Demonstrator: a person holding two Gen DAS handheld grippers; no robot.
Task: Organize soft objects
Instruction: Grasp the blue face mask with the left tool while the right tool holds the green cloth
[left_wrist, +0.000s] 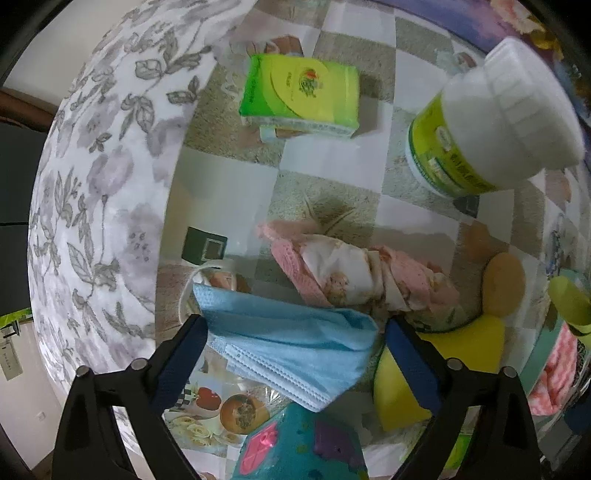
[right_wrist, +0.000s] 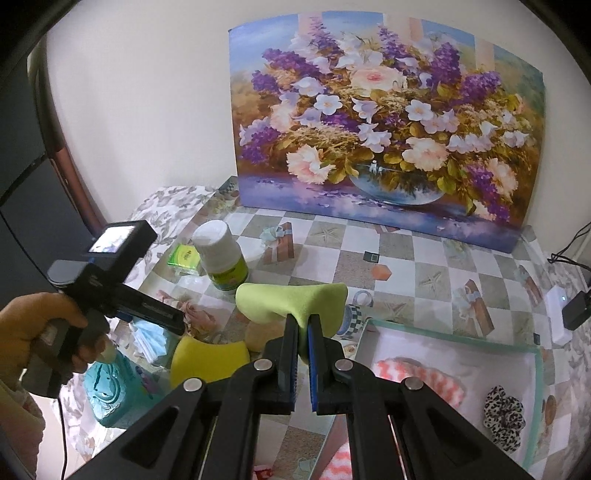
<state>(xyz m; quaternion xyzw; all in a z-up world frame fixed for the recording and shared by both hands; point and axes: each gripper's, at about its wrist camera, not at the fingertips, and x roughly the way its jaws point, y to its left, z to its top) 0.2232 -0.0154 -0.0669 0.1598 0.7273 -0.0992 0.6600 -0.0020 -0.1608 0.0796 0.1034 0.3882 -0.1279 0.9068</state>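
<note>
My left gripper (left_wrist: 291, 325) is open around a blue face mask (left_wrist: 291, 343) lying on the table; its fingers stand on either side of it. A pink and white cloth bundle (left_wrist: 354, 273) lies just beyond the mask. My right gripper (right_wrist: 303, 325) is shut on a light green sponge (right_wrist: 291, 299), held up left of an open box (right_wrist: 532, 350). The box holds a pink and white striped cloth (right_wrist: 424, 376) and a leopard scrunchie (right_wrist: 504, 410). A yellow sponge (right_wrist: 207, 358) and a tan sponge (left_wrist: 504, 284) lie between the grippers.
A white bottle with a green label (right_wrist: 221, 258) and a green tissue pack (left_wrist: 301, 94) stand at the back left. A teal toy (left_wrist: 299, 446) lies near the front edge. A flower painting (right_wrist: 388, 122) leans on the wall. Small devices (right_wrist: 576, 310) sit far right.
</note>
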